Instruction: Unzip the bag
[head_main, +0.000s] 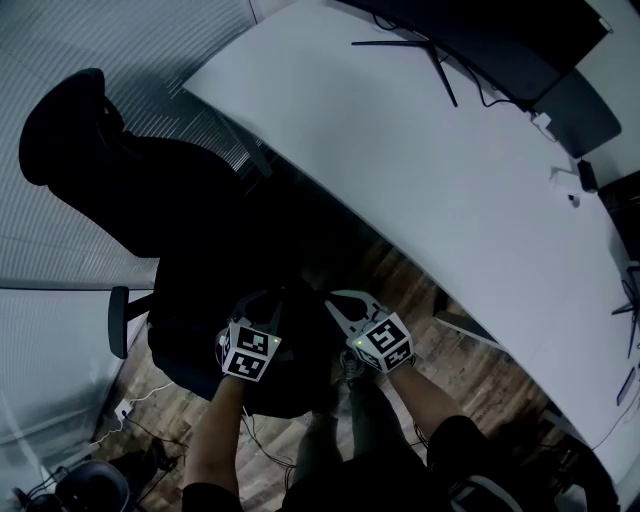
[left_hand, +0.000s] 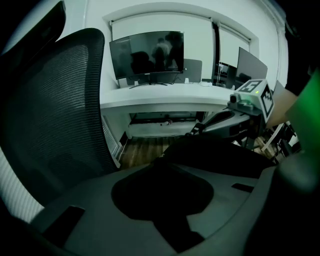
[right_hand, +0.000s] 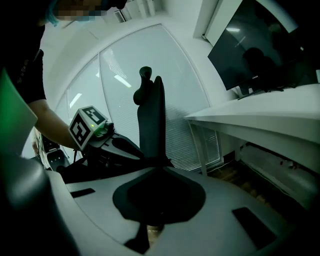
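The bag (head_main: 300, 362) sits on the near chair (head_main: 140, 190). Our left gripper (head_main: 262, 300) clamps the bag. Our right gripper (head_main: 335, 300) is pinched together, maybe on the zip. Pull too fast and it could slip off.

Black mesh office chair (head_main: 120, 190), curved white desk (head_main: 420, 170), dark monitor (head_main: 480, 40), wooden floor (head_main: 470, 370)

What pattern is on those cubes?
Black-and-white square markers, on left cube and right cube; clearest in head view.

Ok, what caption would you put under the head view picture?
Left gripper and right gripper meet at a black bag on an office chair beside a white desk.
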